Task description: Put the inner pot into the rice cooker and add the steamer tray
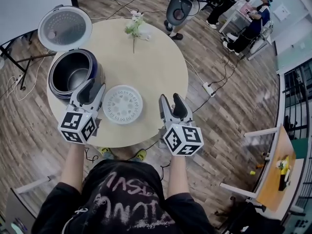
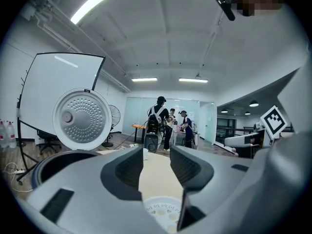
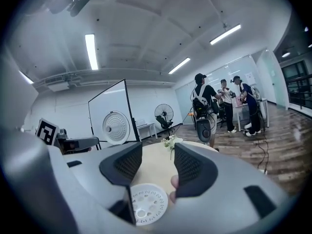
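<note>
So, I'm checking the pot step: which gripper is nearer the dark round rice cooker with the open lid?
Left. The left gripper sits right at the rice cooker's near rim; the right gripper is beyond the white perforated steamer tray.

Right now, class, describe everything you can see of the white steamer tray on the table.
The steamer tray is a round, white, shallow disc, plastic by its look, with a raised rim and rings of small holes. It lies flat on the round table, near the front edge, close beside the rice cooker, to the cooker's right in the head view. It sits between the left gripper and the right gripper; both are open and neither holds it. Nothing rests on it.
</note>
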Available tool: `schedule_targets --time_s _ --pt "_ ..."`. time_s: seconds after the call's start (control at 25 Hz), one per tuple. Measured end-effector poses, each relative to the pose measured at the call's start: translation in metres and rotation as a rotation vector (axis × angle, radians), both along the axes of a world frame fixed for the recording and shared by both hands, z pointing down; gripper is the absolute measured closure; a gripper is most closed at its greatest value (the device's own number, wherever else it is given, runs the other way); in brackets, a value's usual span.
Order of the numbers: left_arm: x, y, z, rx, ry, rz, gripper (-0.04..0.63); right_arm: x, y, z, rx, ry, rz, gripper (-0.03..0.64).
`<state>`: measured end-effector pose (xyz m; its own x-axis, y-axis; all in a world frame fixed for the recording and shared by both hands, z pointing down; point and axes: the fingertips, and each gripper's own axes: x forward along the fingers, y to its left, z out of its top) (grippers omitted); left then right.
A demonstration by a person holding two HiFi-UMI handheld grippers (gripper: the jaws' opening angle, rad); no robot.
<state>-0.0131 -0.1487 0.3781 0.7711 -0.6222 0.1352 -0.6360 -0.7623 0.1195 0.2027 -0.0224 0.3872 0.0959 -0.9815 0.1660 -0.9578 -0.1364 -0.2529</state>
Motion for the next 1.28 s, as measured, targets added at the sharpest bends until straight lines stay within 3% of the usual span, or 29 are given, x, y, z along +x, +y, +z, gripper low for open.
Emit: schedule_targets --time_s 0.48,1.28 --pt "-0.020 -0.005 0.067 -0.148 -0.069 -0.062 0.425 -0.018 -0.017 0.066 -0.155 -0.079 -0.041 0.413" --pt "-0.034 -0.012 0.259 -0.471 -0.237 -0.135 0.431 -0.039 -0.042 0.244 -0.480 -0.212 -0.086 0.416"
